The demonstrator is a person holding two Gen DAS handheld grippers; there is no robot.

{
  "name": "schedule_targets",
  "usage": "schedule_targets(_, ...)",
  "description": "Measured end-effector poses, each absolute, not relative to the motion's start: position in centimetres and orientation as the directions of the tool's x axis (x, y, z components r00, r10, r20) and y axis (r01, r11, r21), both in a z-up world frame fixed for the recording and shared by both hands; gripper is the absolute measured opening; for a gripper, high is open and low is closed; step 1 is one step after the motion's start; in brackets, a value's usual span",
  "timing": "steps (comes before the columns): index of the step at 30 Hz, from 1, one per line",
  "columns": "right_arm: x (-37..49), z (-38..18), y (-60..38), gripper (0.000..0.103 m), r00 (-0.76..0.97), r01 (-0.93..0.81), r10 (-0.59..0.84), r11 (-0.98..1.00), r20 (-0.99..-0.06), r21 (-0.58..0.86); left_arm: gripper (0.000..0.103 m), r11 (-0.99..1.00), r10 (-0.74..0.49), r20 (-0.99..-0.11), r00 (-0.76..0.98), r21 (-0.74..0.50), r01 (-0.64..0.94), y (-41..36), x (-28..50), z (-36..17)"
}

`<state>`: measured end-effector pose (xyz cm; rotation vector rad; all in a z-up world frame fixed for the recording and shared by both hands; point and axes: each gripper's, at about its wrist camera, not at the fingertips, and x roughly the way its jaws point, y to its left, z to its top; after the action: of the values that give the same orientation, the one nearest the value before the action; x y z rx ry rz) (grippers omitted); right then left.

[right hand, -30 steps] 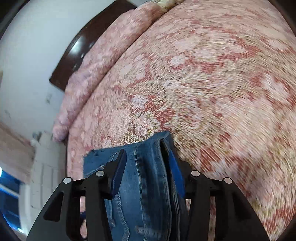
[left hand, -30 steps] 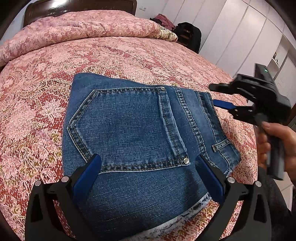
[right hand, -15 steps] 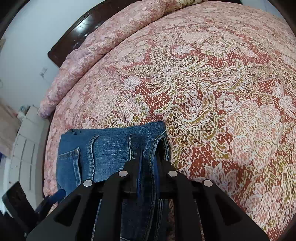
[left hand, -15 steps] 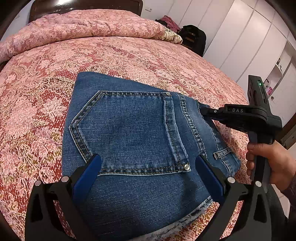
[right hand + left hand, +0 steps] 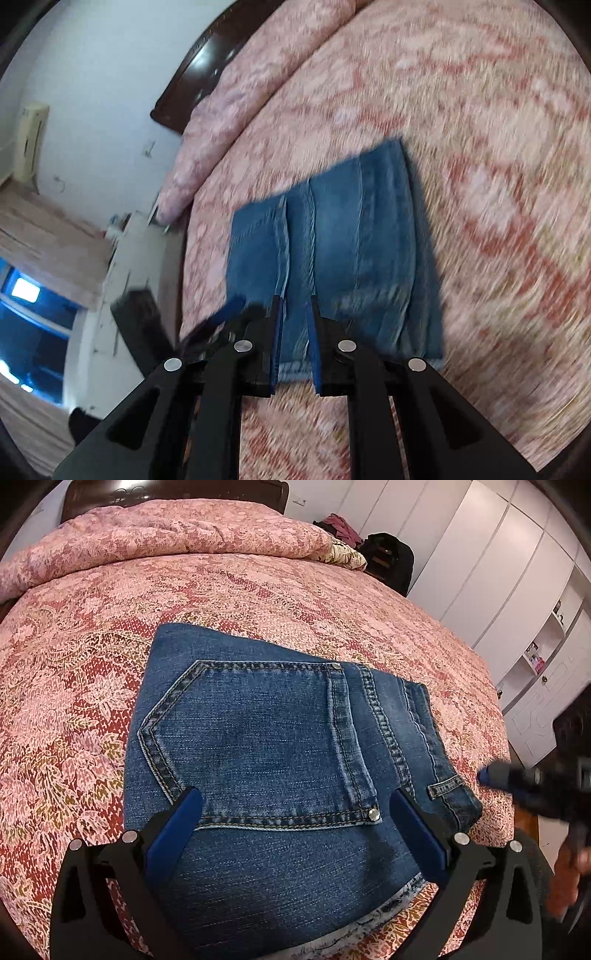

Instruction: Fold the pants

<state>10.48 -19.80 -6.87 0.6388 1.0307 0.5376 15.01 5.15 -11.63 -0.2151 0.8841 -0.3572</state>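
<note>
bedspread [image 5: 258,590]: pink and red floral, covers the bed. I see it under everything in both wrist views.
quilt roll [image 5: 166,531]: bunched along the head of the bed, dark headboard [image 5: 92,491] behind it.
left gripper [image 5: 293,810]: my left unit, jaws spread wide, nothing between the blue pads. It sits above the near part of the pants. Whether the tips touch the denim I can't tell.
pants [image 5: 266,760]: blue jeans, folded into a compact rectangular stack, lying flat on the bedspread. Back pocket [image 5: 255,742] faces up, one rivet at each top corner. Frayed pale hem sticks out at the near right edge. A belt loop [image 5: 445,785] shows at the right side, near the waistband seams.
pants, right wrist view [image 5: 343,251]: same stack seen from the other end, long seams running away from the camera. Frame is motion-blurred, so detail is soft.
right gripper [image 5: 297,321]: jaws a narrow gap apart, not clamped on anything. The denim seen between them lies below on the bed. In the left wrist view it shows blurred off the right edge of the pants [image 5: 491,775], apart from the fabric, with my hand [image 5: 569,878] on its handle.
wardrobe [image 5: 480,554]: white doors along the right wall, open shelves further right.
dark bag [image 5: 391,561]: past the far right corner of the bed.
</note>
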Motion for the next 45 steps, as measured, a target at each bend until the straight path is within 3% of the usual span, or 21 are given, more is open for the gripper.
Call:
schedule_targets(4,10.0,-10.5,-20.0,0.011,0.376,-0.059,0.656,0.722,-0.655,0.689,0.101,0.919,-0.392,-0.714,0.581,-0.332,0.212,5.2,15.0,-11.6)
schedule_targets(5,10.0,-11.2,-20.0,0.000,0.376,-0.065,0.662,0.717,-0.648,0.694,0.101,0.919,-0.392,-0.713,0.581,-0.335,0.209,5.3,15.0,-11.6)
schedule_targets(18,9.6,-9.6,-20.5,0.000,0.372,-0.018,0.646,0.723,-0.667,0.690,0.101,0.927,-0.375,-0.719,0.586,-0.310,0.213,5.1,14.8,-11.6)
schedule_targets(26,8.5,-11.3,-25.6,0.000,0.444,0.129,0.615,0.676,-0.652,0.725,0.101,0.919,-0.391,-0.713,0.583,-0.343,0.197,5.6,14.3,-11.2)
schedule_targets(28,8.6,-12.0,-26.3,0.008,0.440,0.166,0.626,0.647,-0.643,0.744,0.101,0.925,-0.378,-0.721,0.581,-0.323,0.201,5.3,14.3,-11.3)
schedule_targets(30,9.0,-12.3,-25.8,0.036,0.441,0.166,0.643,0.627,-0.626,0.761,0.101,0.931,-0.365,-0.728,0.580,-0.304,0.203,5.1,14.3,-11.3)
schedule_targets(32,9.3,-12.0,-25.5,0.044,0.448,0.154,0.647,0.624,-0.617,0.766,0.101,0.932,-0.363,-0.730,0.579,-0.300,0.205,5.0,14.3,-11.3)
schedule_targets(36,10.2,-10.6,-26.2,0.045,0.529,0.130,0.644,0.582,-0.553,0.803,0.101,0.930,-0.367,-0.731,0.575,-0.299,0.213,5.0,14.2,-11.3)
schedule_targets(40,13.4,-9.8,-27.1,0.045,0.544,0.103,0.614,0.628,-0.572,0.772,0.101,0.933,-0.359,-0.733,0.577,-0.290,0.212,4.9,14.2,-11.4)
schedule_targets(45,17.2,-12.4,-25.9,0.048,0.427,0.097,0.639,0.672,-0.640,0.735,0.101,0.931,-0.363,-0.728,0.581,-0.299,0.207,4.9,14.2,-11.4)
